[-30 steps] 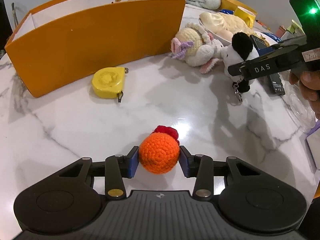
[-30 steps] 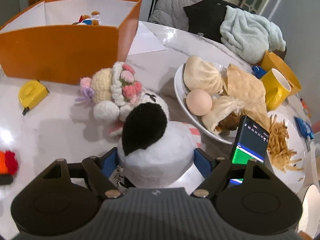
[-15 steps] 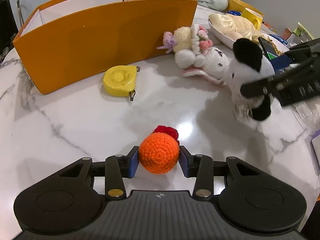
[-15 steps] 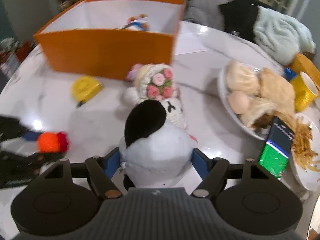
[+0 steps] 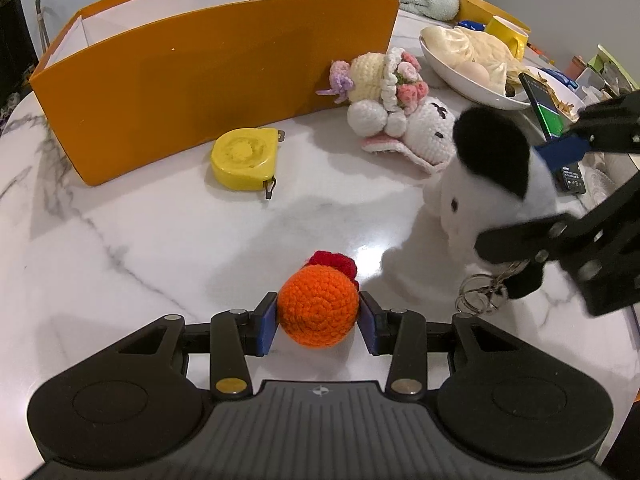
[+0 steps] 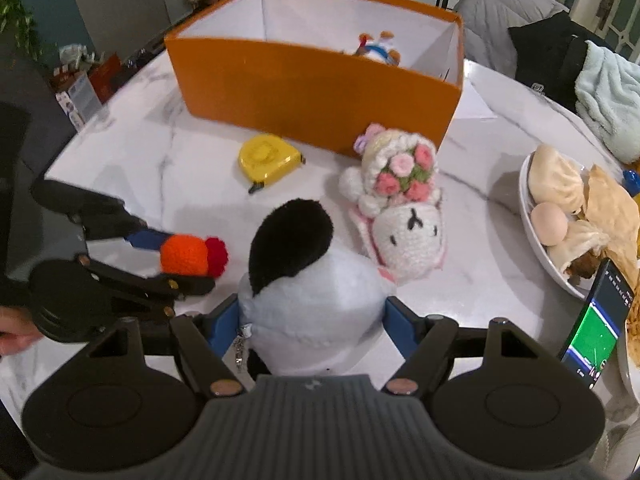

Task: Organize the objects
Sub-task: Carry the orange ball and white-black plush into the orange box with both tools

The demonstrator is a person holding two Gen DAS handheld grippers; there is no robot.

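Fingers [image 5: 269, 322] clamp our orange ball [image 5: 318, 310] and plush dog [image 6: 310, 304]; next we carry both over the orange box [image 6: 312, 92].

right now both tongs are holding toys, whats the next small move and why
Probably carry the black and white plush, clamped in the right tongs, up and over the near wall of the orange box. The box is open-topped and already holds a toy, while the left tongs grip the orange crochet ball.

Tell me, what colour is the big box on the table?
Orange outside, white inside; the box shows best in the right wrist view.
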